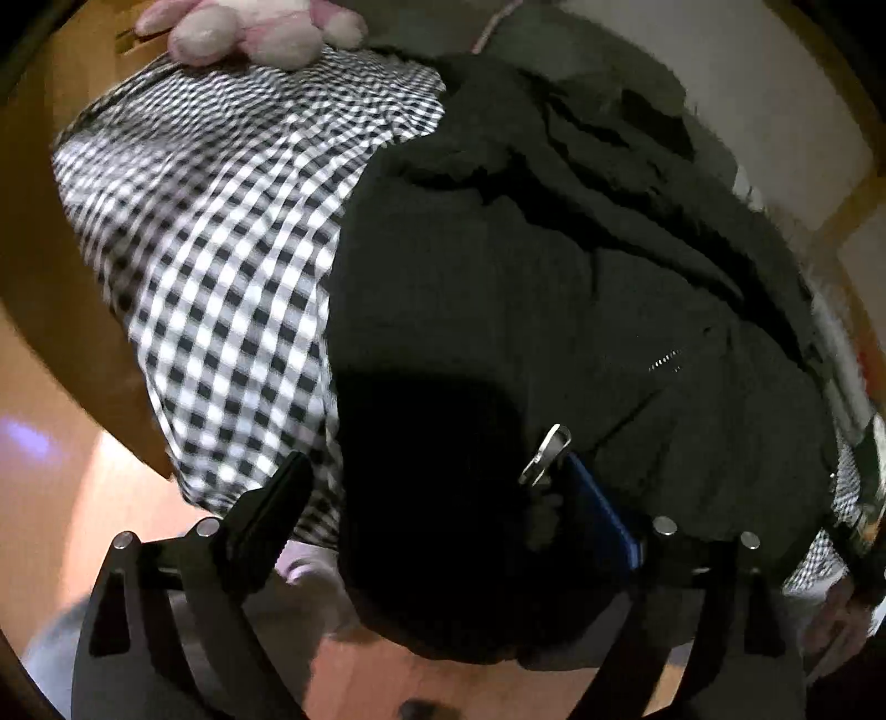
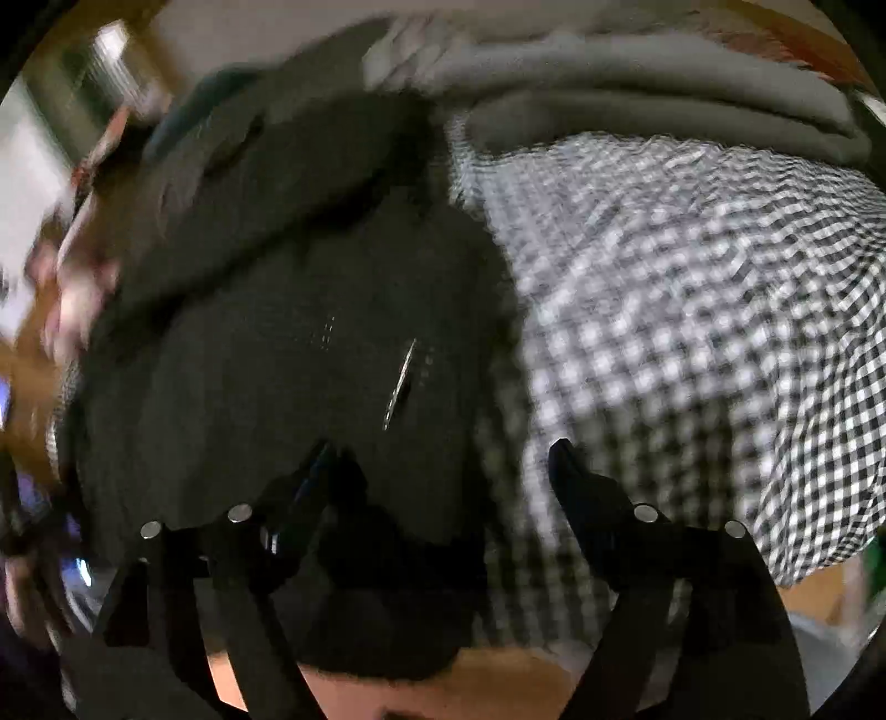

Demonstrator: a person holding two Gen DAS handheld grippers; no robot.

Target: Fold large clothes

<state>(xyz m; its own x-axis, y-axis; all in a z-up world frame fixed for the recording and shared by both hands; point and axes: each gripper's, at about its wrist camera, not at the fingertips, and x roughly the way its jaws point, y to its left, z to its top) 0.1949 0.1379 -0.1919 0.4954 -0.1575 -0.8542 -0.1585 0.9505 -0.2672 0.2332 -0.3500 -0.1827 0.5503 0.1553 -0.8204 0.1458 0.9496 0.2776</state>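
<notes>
Two grippers were seen, one from each wrist camera. The left gripper (image 1: 437, 498) was spread wide over the near edge of a dark jacket (image 1: 554, 288), its fingers to either side of the cloth and no pad pressed on it. The right gripper (image 2: 443, 471) was likewise spread, with the jacket's near edge (image 2: 277, 343) between its fingers but not pinched.

The one dark jacket was laid on a black-and-white checked cloth (image 1: 210, 249) (image 2: 692, 310), bunched and creased, with one silver zipper pull (image 1: 545, 451) showing. It was judged that the folding was at an early or middle stage: no neat, flat fold was visible, and the edge was yet to be gripped.

Beyond, one pink plush toy (image 1: 249, 27) was seen, and grey folded fabric (image 2: 637, 94), its count unclear through blur.
</notes>
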